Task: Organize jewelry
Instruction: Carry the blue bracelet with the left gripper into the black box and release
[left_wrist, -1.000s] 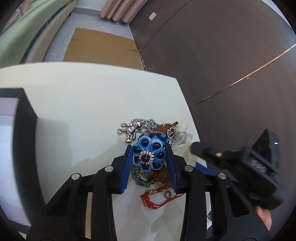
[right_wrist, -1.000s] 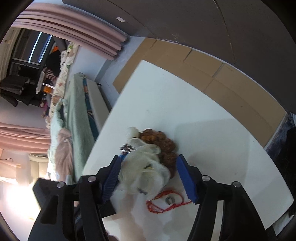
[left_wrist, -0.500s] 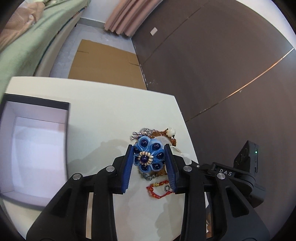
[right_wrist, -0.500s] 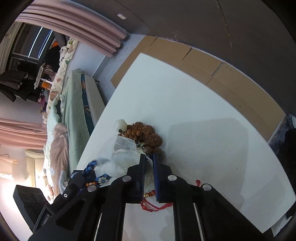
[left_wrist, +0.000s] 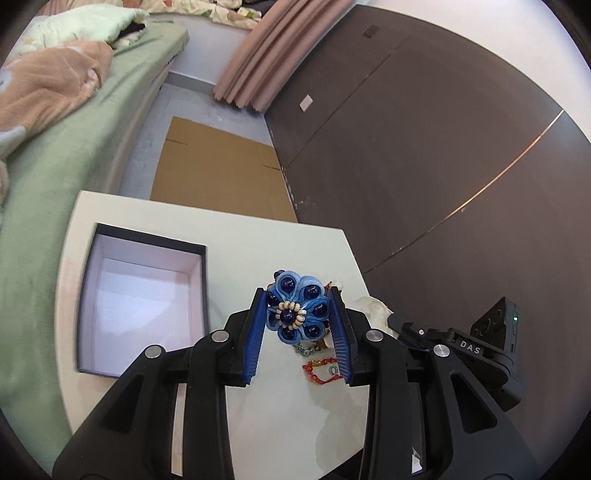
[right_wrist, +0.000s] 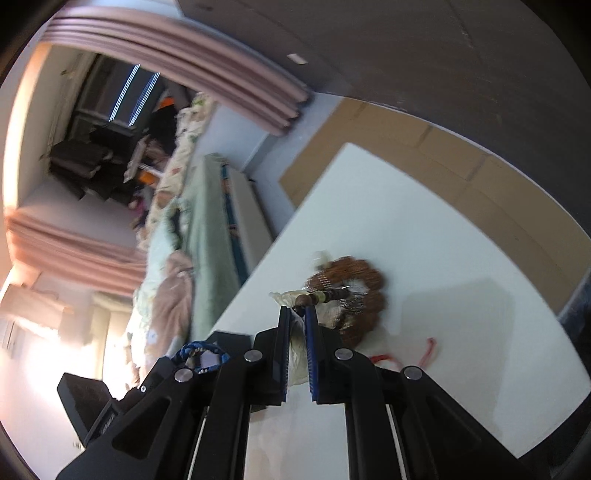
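Note:
My left gripper (left_wrist: 297, 295) is shut on a blue fabric flower ornament (left_wrist: 297, 314) with dark beads, held above the white table (left_wrist: 258, 251). To its left stands an open dark box (left_wrist: 147, 236) with a pale lining. Under the flower lie a red cord bracelet (left_wrist: 321, 371) and a small metal chain (left_wrist: 306, 349). In the right wrist view, my right gripper (right_wrist: 297, 312) is shut on a clear plastic bag (right_wrist: 295, 354) with a string of beads (right_wrist: 317, 296) at its top. Just beyond it lies a brown bead bracelet (right_wrist: 364, 275), and the red cord bracelet (right_wrist: 424, 350) shows to the right.
The table's right edge runs close beside the jewelry pile, with a dark wall (left_wrist: 443, 147) behind it. Flat cardboard (left_wrist: 218, 173) covers the floor beyond the table. A green bed (left_wrist: 55, 155) runs along the left. The right gripper's body (left_wrist: 461, 345) sits close on the left gripper's right.
The left gripper rose and drew back from the pile with the flower, bringing the box into view. The right gripper closed on the plastic bag and lifted it slightly.

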